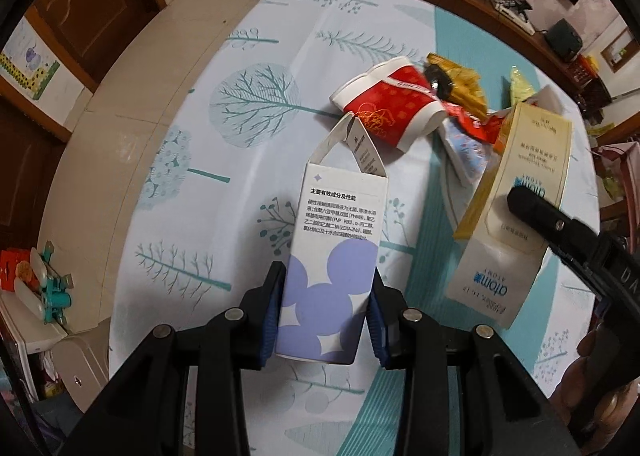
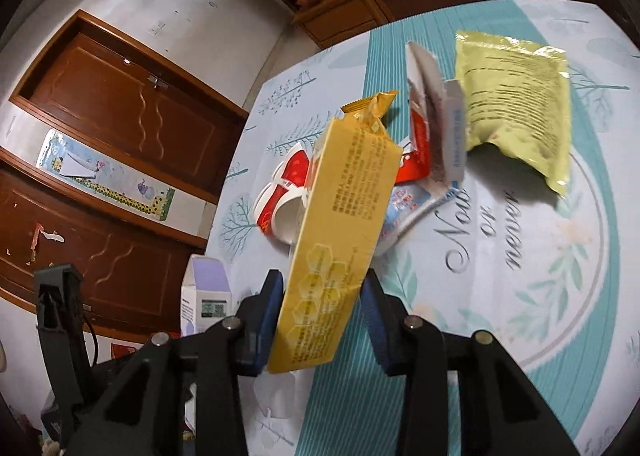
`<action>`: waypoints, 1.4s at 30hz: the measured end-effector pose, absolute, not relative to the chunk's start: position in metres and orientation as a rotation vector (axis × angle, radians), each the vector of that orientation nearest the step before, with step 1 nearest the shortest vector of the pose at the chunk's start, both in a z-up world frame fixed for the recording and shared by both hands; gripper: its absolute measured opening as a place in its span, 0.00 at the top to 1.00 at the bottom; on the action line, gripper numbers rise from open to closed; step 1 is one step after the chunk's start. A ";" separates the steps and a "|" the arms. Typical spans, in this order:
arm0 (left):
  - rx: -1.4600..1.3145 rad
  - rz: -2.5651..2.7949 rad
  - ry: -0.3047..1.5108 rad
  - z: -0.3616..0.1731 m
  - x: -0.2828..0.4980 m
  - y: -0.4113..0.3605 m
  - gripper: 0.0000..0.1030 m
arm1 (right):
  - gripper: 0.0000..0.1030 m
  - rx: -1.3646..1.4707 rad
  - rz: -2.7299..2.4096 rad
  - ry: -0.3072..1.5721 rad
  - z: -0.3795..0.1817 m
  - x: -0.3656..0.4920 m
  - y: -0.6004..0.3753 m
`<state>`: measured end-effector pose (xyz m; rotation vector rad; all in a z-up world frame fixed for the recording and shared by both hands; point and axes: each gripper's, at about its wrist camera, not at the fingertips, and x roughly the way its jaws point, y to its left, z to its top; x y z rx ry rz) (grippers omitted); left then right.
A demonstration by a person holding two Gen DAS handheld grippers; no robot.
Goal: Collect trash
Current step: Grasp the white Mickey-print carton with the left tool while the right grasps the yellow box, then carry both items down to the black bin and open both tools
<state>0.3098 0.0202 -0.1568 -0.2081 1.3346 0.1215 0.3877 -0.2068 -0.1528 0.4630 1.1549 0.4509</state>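
Nearest, the left hand-held gripper [image 1: 326, 320] is clamped on the lower end of a white-and-lilac carton [image 1: 332, 268], whose long axis runs straight away from the pads, top flap open. The right hand-held gripper [image 2: 322, 318] has a yellow honeycomb-printed box [image 2: 340, 232] between its pads, apparently gripped, its length tilting up and away. Farther out on the tree-patterned bench [image 1: 248, 56] lies the remaining heap, nearer the right hand: a crushed red paper cup [image 1: 390, 106], torn wrappers and a yellow-green pouch [image 2: 516, 104].

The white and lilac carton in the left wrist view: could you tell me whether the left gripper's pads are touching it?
Touching. The left wrist view shows the left gripper with both blue pads pressed against the sides of the white and lilac carton.
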 end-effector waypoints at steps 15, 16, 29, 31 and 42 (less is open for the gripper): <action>-0.143 -0.105 1.209 -0.095 0.189 0.042 0.65 | 0.62 0.437 0.347 1.006 -0.089 0.238 -0.197; -0.132 -0.122 1.200 -0.092 0.177 0.046 0.65 | 0.62 0.443 0.333 0.993 -0.085 0.225 -0.194; -0.080 -0.276 1.133 -0.073 0.034 0.092 0.65 | 0.62 0.438 0.234 0.933 -0.067 0.050 -0.139; -0.077 -0.287 1.136 -0.073 0.018 0.094 0.65 | 0.62 0.418 0.233 0.941 -0.066 0.032 -0.133; -0.086 -0.326 1.186 -0.107 -0.033 0.083 0.65 | 0.62 0.371 0.212 1.057 -0.089 -0.028 -0.125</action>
